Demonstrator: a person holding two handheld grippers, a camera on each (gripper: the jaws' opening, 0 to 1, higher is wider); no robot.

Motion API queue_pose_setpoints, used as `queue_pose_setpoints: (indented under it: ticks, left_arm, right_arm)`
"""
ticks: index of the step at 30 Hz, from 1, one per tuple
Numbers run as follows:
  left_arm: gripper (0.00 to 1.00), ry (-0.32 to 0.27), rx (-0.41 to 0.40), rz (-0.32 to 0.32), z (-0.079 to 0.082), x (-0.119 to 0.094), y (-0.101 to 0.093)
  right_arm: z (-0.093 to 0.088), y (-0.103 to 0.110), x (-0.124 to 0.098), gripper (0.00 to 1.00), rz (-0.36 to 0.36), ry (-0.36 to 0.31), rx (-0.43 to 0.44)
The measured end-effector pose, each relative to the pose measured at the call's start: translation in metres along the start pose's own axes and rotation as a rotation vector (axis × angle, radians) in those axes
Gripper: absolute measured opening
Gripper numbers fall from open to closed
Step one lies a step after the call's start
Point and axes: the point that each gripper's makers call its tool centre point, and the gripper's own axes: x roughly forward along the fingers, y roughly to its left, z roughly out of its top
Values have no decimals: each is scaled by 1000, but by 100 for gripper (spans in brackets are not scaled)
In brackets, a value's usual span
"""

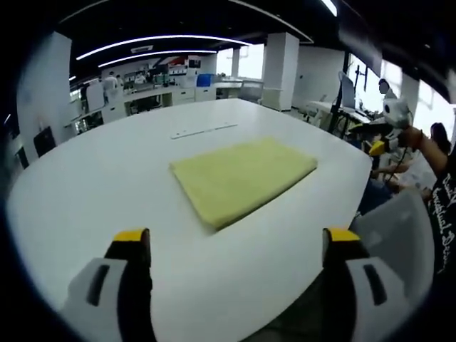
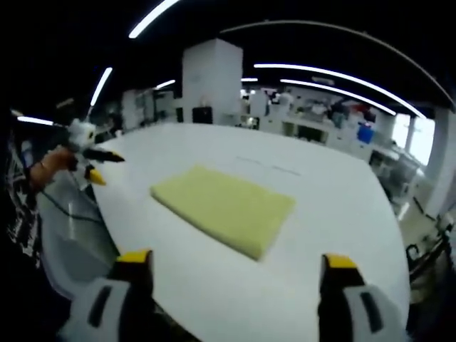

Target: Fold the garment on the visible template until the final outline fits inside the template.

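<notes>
Left gripper (image 1: pixel 236 246): jaws spread wide, holding nothing, raised above the near edge of the table (image 1: pixel 85 185).
Garment (image 1: pixel 242 177): yellow, folded into a flat rectangle, on the table ahead of the left jaws, slightly right of centre.
Right gripper (image 2: pixel 235 267): jaws wide apart, empty, above the table edge.
Garment from the right: ahead, between the jaws' lines, untouched.
Template: cannot tell.

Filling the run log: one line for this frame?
garment: folded, flat on table | left tool: open, empty, off garment | right tool: open, empty, off garment
</notes>
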Motion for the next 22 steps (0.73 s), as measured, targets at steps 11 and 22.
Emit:
queue_pose_setpoints:
  ticks: [11, 22]
  left_arm:
    - [97, -36, -31, 24, 3, -7, 5]
    - [96, -35, -44, 13, 1, -5, 5]
  right_arm:
    - [6, 1, 8, 97, 18, -6, -2]
    - [5, 3, 14, 97, 26, 12, -7]
